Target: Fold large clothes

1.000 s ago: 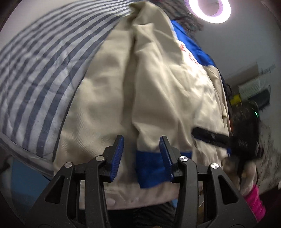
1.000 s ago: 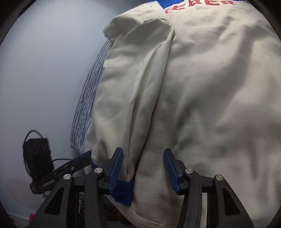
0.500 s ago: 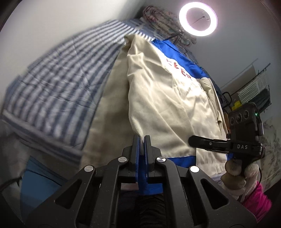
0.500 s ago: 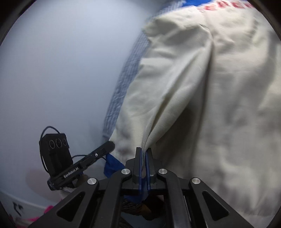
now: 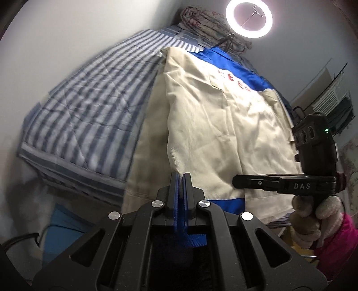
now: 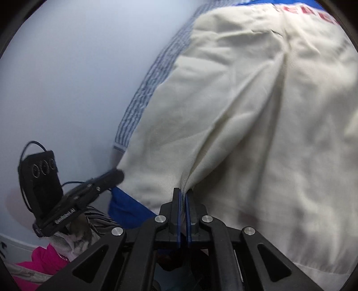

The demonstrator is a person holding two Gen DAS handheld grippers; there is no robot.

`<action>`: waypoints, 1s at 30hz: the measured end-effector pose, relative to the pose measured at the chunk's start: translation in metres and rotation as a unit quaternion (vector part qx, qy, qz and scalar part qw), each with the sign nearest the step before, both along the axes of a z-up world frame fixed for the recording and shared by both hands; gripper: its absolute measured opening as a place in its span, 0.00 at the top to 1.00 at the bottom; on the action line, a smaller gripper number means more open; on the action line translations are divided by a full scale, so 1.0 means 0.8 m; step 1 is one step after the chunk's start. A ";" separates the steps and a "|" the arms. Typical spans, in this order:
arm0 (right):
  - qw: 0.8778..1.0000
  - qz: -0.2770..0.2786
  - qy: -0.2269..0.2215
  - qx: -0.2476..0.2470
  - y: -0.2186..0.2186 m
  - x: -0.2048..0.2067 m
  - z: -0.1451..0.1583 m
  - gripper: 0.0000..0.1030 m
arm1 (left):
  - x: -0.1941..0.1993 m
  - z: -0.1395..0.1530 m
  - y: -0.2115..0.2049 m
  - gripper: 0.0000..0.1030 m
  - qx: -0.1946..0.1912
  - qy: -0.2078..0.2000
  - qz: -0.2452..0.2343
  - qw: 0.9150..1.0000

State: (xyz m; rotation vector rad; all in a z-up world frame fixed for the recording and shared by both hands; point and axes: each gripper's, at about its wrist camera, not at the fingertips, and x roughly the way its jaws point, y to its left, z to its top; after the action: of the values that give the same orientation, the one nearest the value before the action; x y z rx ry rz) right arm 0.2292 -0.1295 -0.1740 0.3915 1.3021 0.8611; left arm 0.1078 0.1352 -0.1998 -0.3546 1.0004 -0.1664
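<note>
A large cream jacket [image 5: 223,125] with blue trim and red lettering lies on a striped bed; it also fills the right wrist view [image 6: 257,112]. My left gripper [image 5: 180,179] is shut on the jacket's bottom hem and lifts it off the bed. My right gripper [image 6: 183,194] is shut on the hem further along, the cloth bunched into folds between its pads. The right gripper also shows in the left wrist view [image 5: 237,180], and the left gripper shows in the right wrist view [image 6: 118,174], each pinching the same hem.
The blue-and-white striped bedcover [image 5: 89,107] stretches left of the jacket, beside a pale wall [image 5: 67,33]. A ring light [image 5: 248,18] and a rolled quilt [image 5: 201,22] stand at the far end. A wire rack [image 5: 335,105] is at the right.
Both grippers went from open around the hem to shut on it. They have since pulled back and lifted the hem, so more of the bed and jacket shows.
</note>
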 end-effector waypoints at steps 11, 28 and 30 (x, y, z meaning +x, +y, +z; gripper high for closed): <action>0.989 0.074 -0.078 -0.097 0.010 -0.016 0.030 0.68 | -0.001 -0.038 0.024 0.99 -0.011 0.052 0.011 0.999; 0.973 -0.027 -0.195 -0.121 0.125 0.224 0.058 0.74 | 0.044 -0.038 0.050 0.60 -0.052 0.029 0.056 0.997; 0.974 -0.018 -0.185 -0.132 0.147 0.237 0.038 0.74 | 0.048 -0.047 0.054 0.60 -0.063 0.039 0.054 0.996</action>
State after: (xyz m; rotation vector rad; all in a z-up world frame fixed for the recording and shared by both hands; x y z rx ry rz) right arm 0.4189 -0.0117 -0.1435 0.0382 1.0397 0.6793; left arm 0.1464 0.1781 -0.2371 -0.5327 1.0482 -0.1183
